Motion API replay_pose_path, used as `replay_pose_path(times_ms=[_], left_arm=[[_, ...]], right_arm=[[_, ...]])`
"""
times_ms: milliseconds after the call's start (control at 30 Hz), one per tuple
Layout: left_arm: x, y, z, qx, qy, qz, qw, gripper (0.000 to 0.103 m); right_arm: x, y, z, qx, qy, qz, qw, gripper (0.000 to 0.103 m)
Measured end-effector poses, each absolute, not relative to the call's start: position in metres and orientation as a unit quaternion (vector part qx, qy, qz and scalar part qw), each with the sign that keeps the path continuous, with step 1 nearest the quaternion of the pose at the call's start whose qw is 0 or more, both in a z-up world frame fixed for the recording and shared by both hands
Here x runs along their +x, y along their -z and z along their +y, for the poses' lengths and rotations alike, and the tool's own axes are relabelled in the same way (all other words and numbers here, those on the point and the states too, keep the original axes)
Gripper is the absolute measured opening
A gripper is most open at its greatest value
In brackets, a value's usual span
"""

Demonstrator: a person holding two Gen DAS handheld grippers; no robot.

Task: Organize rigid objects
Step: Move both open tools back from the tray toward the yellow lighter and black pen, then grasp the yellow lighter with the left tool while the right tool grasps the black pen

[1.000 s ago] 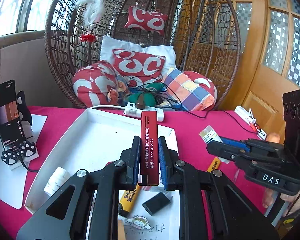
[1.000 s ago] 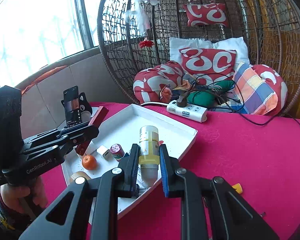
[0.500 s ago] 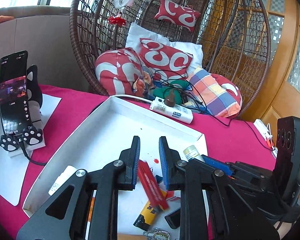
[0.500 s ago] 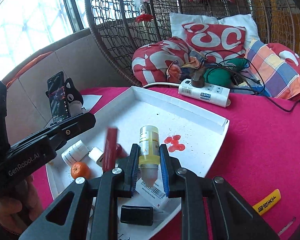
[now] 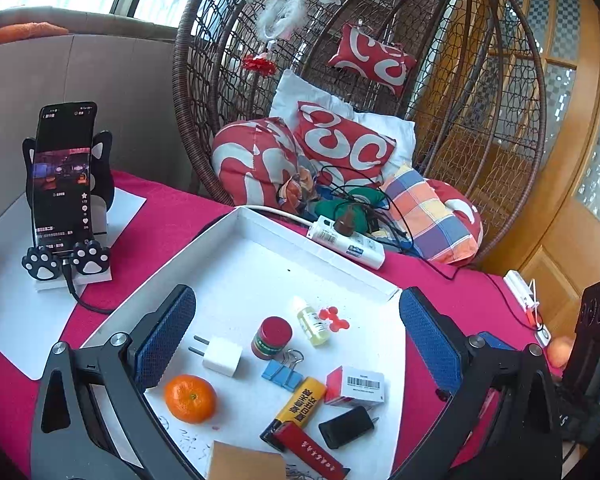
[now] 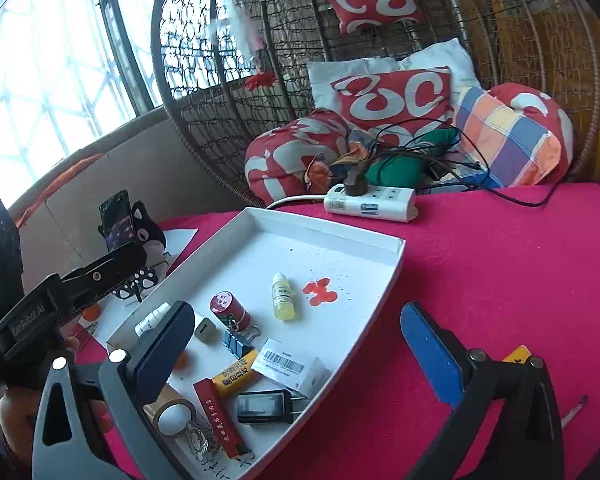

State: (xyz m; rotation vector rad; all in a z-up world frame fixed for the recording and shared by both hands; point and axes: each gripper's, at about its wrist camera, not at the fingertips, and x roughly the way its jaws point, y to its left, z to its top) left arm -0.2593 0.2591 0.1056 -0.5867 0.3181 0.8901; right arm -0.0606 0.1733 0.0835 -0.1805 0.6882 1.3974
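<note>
Right, both grippers – left gripper [image 5: 296, 344] & right gripper [image 6: 296, 344] – hang w/ jaws wide apart, nothing held. Small dropper bottle [image 6: 283, 296] lies in the white tray [image 6: 396, 246], beside the red cap jar [image 6: 229, 309]. Prob. light, stiff, slick plastic – pinch mid-body, across the width.

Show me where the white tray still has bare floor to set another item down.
The far half of the white cardboard tray is bare, between its back wall and the small yellow dropper bottle. The near end is crowded around the orange tangerine and long red box.
</note>
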Motion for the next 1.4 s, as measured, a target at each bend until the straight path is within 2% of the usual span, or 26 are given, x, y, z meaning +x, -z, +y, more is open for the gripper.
replay_pose_path(times_ms=[300, 500, 700, 1000, 1033, 1067, 1100, 1133, 1200, 1400], left_arm=[[-0.204, -0.105, 0.222, -0.250, -0.346, 0.196, 0.883, 0.103], [-0.126, -0.080, 0.184, -0.205, -0.260, 0.280, 0.901, 0.103], [-0.043, -0.040, 0.174, -0.160, -0.201, 0.381, 0.888, 0.103], [0.012, -0.010, 0.163, -0.101, -0.193, 0.428, 0.877, 0.101], [0.012, -0.009, 0.164, -0.100, -0.196, 0.430, 0.875, 0.095], [0.011, -0.007, 0.164, -0.095, -0.201, 0.434, 0.873, 0.070], [0.011, -0.005, 0.166, -0.089, -0.210, 0.440, 0.868, 0.049], [0.008, -0.005, 0.168, -0.097, -0.206, 0.436, 0.871, 0.047], [-0.001, -0.005, 0.171, -0.105, -0.214, 0.433, 0.869, 0.026], [-0.043, -0.023, 0.183, -0.165, -0.232, 0.389, 0.876, 0.016]], right_arm=[[0.015, -0.105, 0.088, 0.003, -0.552, 0.289, 0.782, 0.103], [0.065, -0.074, 0.038, 0.017, -0.486, 0.327, 0.810, 0.103], [0.076, -0.030, 0.016, -0.053, -0.468, 0.369, 0.801, 0.103], [0.087, -0.016, -0.005, -0.033, -0.476, 0.389, 0.788, 0.103], [0.086, -0.017, -0.005, -0.036, -0.479, 0.388, 0.787, 0.103], [0.083, -0.018, -0.003, -0.042, -0.483, 0.386, 0.785, 0.103], [0.081, -0.018, -0.001, -0.048, -0.487, 0.384, 0.783, 0.103], [0.077, -0.018, 0.002, -0.058, -0.492, 0.384, 0.780, 0.103], [0.069, -0.017, 0.010, -0.080, -0.500, 0.387, 0.771, 0.103], [0.043, -0.010, 0.038, -0.132, -0.502, 0.402, 0.754, 0.103]])
